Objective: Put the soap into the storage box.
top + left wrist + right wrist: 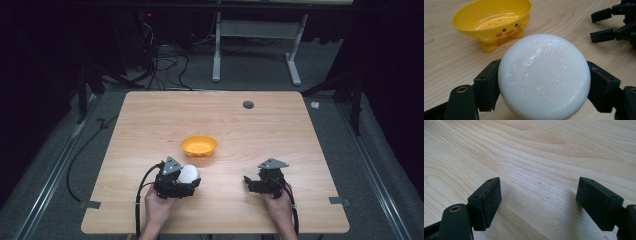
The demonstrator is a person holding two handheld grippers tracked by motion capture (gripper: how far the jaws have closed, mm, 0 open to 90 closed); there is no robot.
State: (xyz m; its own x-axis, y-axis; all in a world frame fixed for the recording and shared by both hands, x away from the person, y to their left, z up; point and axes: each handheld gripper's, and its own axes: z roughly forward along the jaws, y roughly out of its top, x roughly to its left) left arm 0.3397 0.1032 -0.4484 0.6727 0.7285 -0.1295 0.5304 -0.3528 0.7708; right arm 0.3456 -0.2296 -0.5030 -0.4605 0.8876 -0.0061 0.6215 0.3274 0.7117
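At the near edge of the desk (235,125), the person's left hand (157,207) and right hand (278,207) enter from 6 o'clock in the high view, each carrying one gripper. The left gripper (187,180) is closed on a white rounded soap bar (544,76); in the left gripper view, both black jaws press against opposite sides of the soap bar, which sits between them just above the desk surface. The right gripper (537,202) is held wide apart with nothing between its jaws; in the right gripper view, bare wood grain lies in the gap. In the high view, the right gripper stands at roughly 3 o'clock from the left gripper, well apart from it, with its jaws pointing toward 9 o'clock. Farther out, a yellow soap dish (199,145) stands upright on the desk at about 12 o'clock from the soap bar, near but not touching it. The left gripper view shows the dish as a shallow bowl on short feet, with a printed chick face on its wall and small drain holes in its floor. A round grey cable port (248,104) sits in the desk toward the far edge.
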